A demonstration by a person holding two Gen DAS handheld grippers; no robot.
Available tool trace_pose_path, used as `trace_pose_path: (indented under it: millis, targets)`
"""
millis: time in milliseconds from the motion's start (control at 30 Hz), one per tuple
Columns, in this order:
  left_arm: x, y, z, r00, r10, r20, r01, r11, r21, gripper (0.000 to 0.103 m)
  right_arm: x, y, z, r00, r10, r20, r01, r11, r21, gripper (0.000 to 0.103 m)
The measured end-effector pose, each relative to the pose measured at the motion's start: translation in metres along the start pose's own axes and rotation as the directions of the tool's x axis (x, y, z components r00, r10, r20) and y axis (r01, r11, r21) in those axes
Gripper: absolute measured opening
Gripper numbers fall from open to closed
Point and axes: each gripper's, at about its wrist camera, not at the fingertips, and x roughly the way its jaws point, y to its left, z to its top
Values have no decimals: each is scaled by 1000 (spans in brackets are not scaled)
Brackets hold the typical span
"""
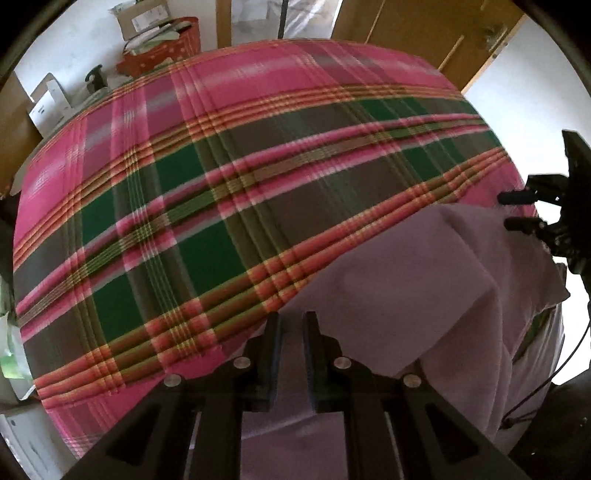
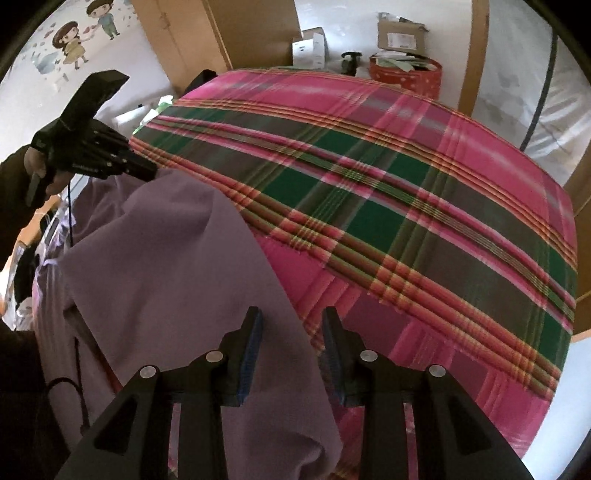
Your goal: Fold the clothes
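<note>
Two cardboard boxes [image 2: 400,33] flank a plaid bedspread [image 1: 221,206]; left gripper [image 1: 291,332] pinches lilac garment [image 1: 406,295], right gripper [image 2: 291,325] apart.

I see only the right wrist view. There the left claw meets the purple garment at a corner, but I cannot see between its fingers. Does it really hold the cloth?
Observer: Yes. In the left wrist view the left claw is closed to a narrow gap, and a strip of the purple garment runs between its fingers.
Operator: And how does my right claw look from the side?
Observer: The right claw is at the garment's far edge. Its fingers are apart and grip nothing.
</note>
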Motion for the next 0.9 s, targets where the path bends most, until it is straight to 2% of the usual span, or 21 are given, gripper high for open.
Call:
trace_pose_path:
  millis: [300, 433, 700, 800, 867, 900]
  targets:
    - [5, -24, -1, 996, 93, 7, -93, 990, 108, 16, 11, 5, 3, 999, -32, -7, 31, 999, -38, 34]
    - [7, -37, -7, 988, 146, 43, -151, 976, 156, 16, 12, 8, 3, 998, -57, -1, 57, 997, -53, 35]
    - [8, -46, -14, 980, 172, 102, -186, 971, 150, 16, 14, 15, 4, 994, -108, 12, 109, 991, -82, 35]
    - [10, -54, -14, 977, 188, 100, -202, 966, 160, 10, 13, 16, 4, 992, -122, 19, 123, 988, -89, 35]
    - [11, -62, -13, 974, 206, 98, -221, 959, 180, 2, 12, 16, 4, 991, -130, 24, 132, 987, -92, 34]
    - [12, -66, -13, 971, 218, 100, -234, 953, 193, 2, 11, 16, 4, 991, -134, 27, 136, 986, -93, 33]
